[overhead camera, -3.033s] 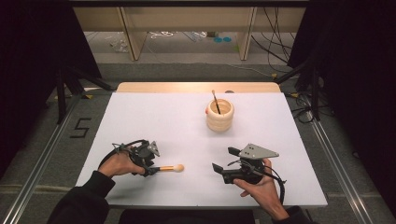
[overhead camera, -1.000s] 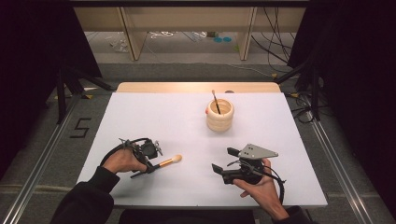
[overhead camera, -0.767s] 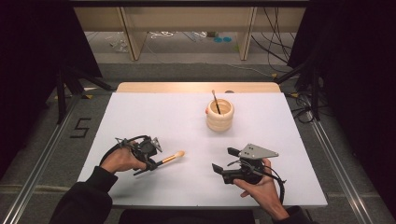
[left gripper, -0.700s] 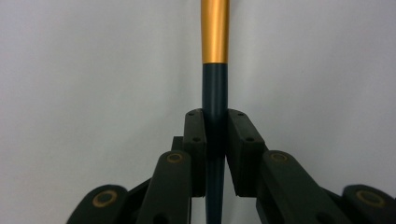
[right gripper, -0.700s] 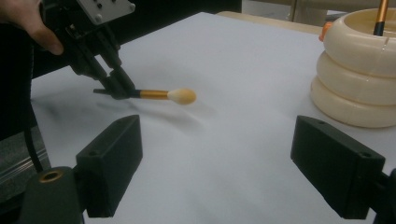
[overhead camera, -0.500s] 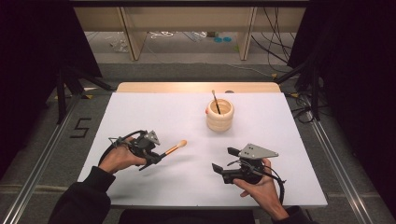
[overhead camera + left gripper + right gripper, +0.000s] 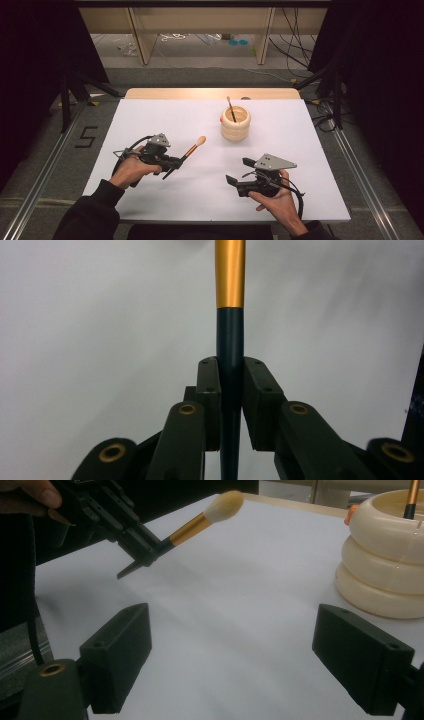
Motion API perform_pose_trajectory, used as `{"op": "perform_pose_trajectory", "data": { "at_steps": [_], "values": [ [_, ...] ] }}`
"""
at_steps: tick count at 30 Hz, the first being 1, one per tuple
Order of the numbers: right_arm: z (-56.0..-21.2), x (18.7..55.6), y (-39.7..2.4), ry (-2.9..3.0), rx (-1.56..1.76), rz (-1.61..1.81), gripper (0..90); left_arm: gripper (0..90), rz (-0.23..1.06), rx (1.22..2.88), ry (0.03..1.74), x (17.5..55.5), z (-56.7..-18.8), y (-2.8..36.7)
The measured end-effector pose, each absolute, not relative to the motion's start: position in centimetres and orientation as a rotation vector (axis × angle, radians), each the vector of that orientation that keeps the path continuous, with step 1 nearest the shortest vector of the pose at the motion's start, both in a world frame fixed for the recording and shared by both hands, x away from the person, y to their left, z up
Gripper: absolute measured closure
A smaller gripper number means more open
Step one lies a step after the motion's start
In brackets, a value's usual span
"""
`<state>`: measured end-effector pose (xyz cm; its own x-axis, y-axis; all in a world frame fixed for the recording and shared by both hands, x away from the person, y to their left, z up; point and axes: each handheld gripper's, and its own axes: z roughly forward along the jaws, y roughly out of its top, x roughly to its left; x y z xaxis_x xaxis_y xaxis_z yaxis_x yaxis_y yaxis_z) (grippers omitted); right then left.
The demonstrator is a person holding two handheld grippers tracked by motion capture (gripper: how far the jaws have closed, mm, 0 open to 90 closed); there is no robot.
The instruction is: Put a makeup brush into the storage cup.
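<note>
Two grippers over table [image 7: 150, 115]: left [image 7: 175, 163] clamped on brush [image 7: 192, 148], lifted, tip toward holder [image 7: 235, 123]; right [image 7: 239, 175] wide open, empty.

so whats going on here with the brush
A person works at a white table with a tool in each hand. The left tool is shut on a makeup brush, holding it off the table with its bristles aimed toward the cream holder, where another brush already stands. The right tool is open, holding nothing.
</note>
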<state>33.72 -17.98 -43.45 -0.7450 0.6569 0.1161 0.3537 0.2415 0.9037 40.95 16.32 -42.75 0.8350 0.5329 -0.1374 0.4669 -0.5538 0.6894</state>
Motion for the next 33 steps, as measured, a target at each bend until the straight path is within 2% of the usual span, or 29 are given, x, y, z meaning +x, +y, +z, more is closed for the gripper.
{"op": "perform_pose_trajectory", "data": {
  "at_steps": [13, 21, 33],
  "values": [
    [-43.3, 34.5, -16.9, 2.171, 0.939, 1.631, 16.8, 78.7, 0.122, 2.054, 0.731, 39.9, -42.3, 14.4],
    [-43.3, 35.5, -15.7, 2.169, 0.976, 1.712, 18.5, 78.7, 0.066, 2.025, 0.702, 39.3, -42.2, 13.3],
    [-43.1, 36.9, -14.0, 2.128, 1.012, 1.813, 24.4, 78.6, 0.075, 1.973, 0.711, 38.8, -41.9, 12.5]
  ]
}}
